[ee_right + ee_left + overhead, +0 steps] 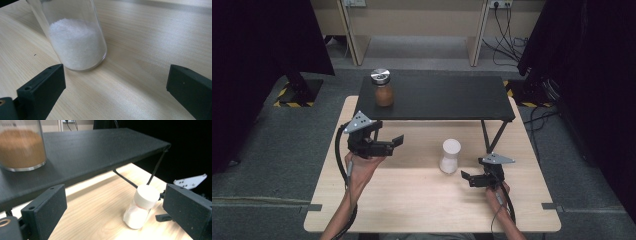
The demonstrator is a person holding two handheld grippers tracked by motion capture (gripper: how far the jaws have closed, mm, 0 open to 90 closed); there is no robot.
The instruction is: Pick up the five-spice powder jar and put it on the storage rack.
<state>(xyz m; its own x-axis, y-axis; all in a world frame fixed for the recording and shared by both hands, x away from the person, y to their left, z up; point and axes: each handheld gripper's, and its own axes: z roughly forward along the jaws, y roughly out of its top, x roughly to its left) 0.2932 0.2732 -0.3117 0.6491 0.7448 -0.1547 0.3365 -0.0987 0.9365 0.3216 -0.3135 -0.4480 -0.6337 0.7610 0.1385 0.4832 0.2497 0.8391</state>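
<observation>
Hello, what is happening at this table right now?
A person holds a two-jaw gripper in each hand over a wooden table. The left gripper and right gripper both have open jaws, empty, on either side of a white-capped jar of white powder. A jar of brown powder stands on the black shelf.

The clear glass jar with a white cylindrical cap (pixel 450 156) stands upright on the light wooden desk (pixel 412 200), near its middle, in front of the black raised shelf (pixel 447 97). White granular powder fills roughly its lower half; the upper half is empty. The cap is seated on top. The base rests flat on the desk surface, with nothing touching the jar.
</observation>
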